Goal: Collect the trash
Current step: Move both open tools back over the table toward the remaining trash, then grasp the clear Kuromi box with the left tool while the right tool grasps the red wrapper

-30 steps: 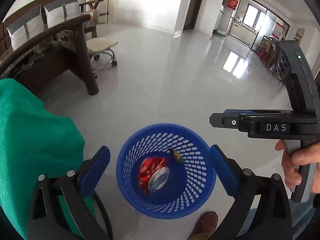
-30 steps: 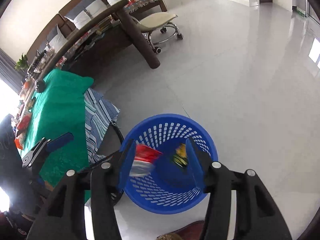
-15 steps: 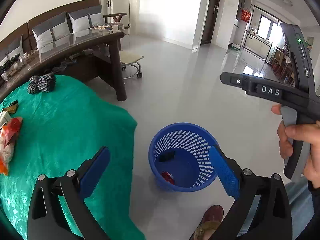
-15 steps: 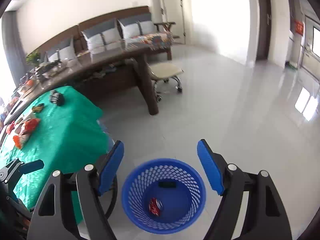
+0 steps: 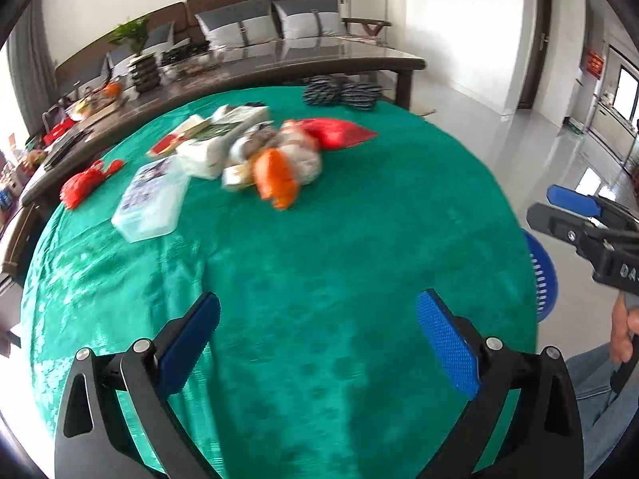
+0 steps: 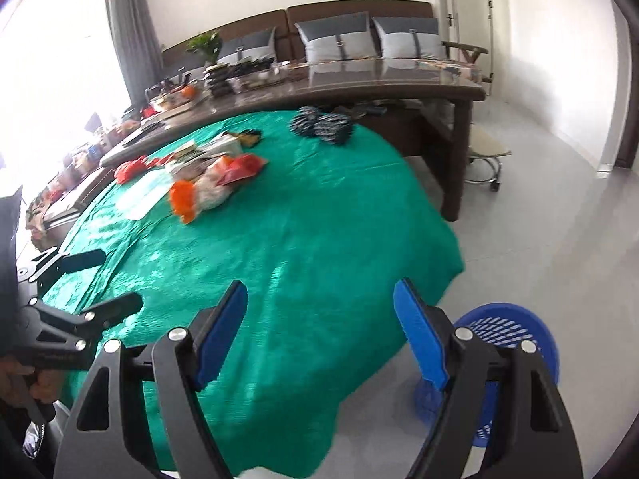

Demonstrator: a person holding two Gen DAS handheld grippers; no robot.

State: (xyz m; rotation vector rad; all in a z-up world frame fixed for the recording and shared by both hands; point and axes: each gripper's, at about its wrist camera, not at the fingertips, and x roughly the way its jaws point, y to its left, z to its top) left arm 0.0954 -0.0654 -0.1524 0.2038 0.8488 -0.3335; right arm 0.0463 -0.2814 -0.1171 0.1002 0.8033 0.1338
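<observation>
L wrist: left gripper (image 5: 317, 335) jaws wide, empty, over green cloth (image 5: 339, 279); trash pile (image 5: 259, 155) far side, labels blurred; "DA" legible on right gripper (image 5: 575, 215) | R wrist: right gripper (image 6: 319, 327) wide, empty; blue basket (image 6: 519, 331) on floor beside table

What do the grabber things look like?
Each one is a black frame with silver bolts and two fingers faced with bumpy blue pads. That goes for the left gripper and the right gripper. From the left camera, the right one's black body shows white letters. The hand gripping its handle is bare, and blue jeans show below.
</observation>
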